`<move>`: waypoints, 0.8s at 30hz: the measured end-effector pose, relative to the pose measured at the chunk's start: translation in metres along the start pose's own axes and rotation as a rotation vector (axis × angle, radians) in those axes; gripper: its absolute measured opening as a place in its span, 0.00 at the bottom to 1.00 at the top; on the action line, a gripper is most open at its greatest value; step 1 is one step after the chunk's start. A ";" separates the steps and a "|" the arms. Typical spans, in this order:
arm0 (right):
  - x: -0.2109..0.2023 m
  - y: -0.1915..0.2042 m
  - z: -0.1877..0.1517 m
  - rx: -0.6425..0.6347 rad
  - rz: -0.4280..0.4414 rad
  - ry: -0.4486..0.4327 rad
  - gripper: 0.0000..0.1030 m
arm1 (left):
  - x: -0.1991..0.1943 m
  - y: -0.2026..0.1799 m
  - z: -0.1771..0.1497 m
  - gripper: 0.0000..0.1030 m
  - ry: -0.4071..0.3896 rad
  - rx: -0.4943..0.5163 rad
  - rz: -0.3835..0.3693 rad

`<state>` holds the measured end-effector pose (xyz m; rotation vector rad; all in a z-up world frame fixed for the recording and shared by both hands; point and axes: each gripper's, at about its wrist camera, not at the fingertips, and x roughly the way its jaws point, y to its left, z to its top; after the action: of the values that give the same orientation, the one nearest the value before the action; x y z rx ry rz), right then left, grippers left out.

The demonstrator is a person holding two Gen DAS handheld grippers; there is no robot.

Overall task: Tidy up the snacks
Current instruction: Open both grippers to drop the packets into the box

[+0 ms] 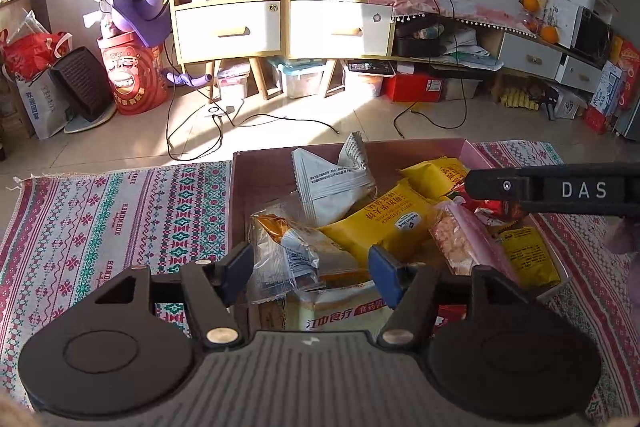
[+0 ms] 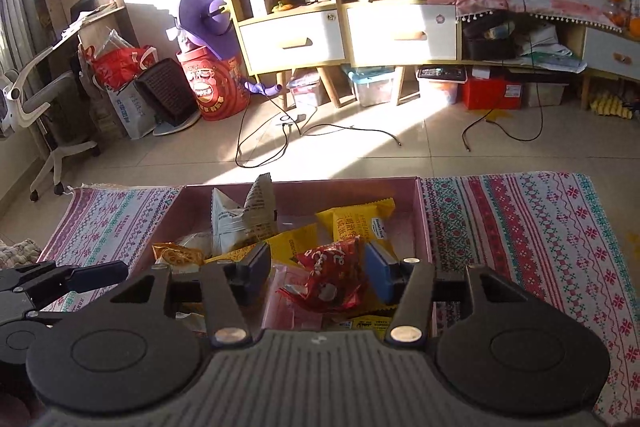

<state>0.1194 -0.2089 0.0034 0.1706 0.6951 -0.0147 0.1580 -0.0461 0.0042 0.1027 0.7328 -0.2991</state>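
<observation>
A pink cardboard box (image 1: 256, 163) (image 2: 352, 187) on the patterned cloth holds several snack packets: yellow ones (image 1: 376, 219), a white printed one (image 1: 332, 179) and a pink one (image 1: 464, 239). My left gripper (image 1: 312, 267) is open over the box's near left part, its fingers either side of a clear-and-orange packet (image 1: 288, 247). My right gripper (image 2: 318, 273) is open over the box with a crumpled red packet (image 2: 332, 275) between its fingers; I cannot tell if the pads touch it. The right gripper's finger also shows in the left wrist view (image 1: 552, 189).
The patterned cloth (image 1: 100, 219) (image 2: 520, 227) lies on a tiled floor. Behind stand a wooden cabinet with white drawers (image 1: 280, 27), a red drum (image 1: 132, 79), bags, storage bins and loose cables (image 1: 200, 131). An office chair (image 2: 36, 107) stands at the left.
</observation>
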 end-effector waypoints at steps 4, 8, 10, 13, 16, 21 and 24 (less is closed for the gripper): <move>-0.005 0.001 -0.002 -0.019 -0.009 0.009 0.54 | -0.005 0.001 -0.001 0.76 0.001 0.004 -0.007; -0.012 0.001 -0.003 -0.029 -0.010 0.014 0.62 | -0.015 0.004 -0.005 0.82 -0.011 0.009 -0.006; -0.016 0.002 -0.004 -0.037 -0.008 0.016 0.63 | -0.020 0.006 -0.009 0.84 -0.012 0.009 -0.005; -0.022 0.004 -0.007 -0.063 -0.008 0.016 0.67 | -0.028 0.009 -0.013 0.86 -0.013 0.010 -0.004; -0.028 0.005 -0.012 -0.085 -0.009 0.018 0.69 | -0.035 0.012 -0.017 0.88 -0.013 0.015 -0.008; -0.039 0.007 -0.020 -0.103 -0.002 0.028 0.72 | -0.048 0.013 -0.025 0.92 -0.015 0.026 -0.015; -0.045 0.008 -0.024 -0.114 0.005 0.033 0.74 | -0.054 0.014 -0.029 0.95 -0.017 0.031 -0.022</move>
<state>0.0702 -0.1986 0.0151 0.0631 0.7261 0.0330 0.1053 -0.0147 0.0191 0.1218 0.7129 -0.3316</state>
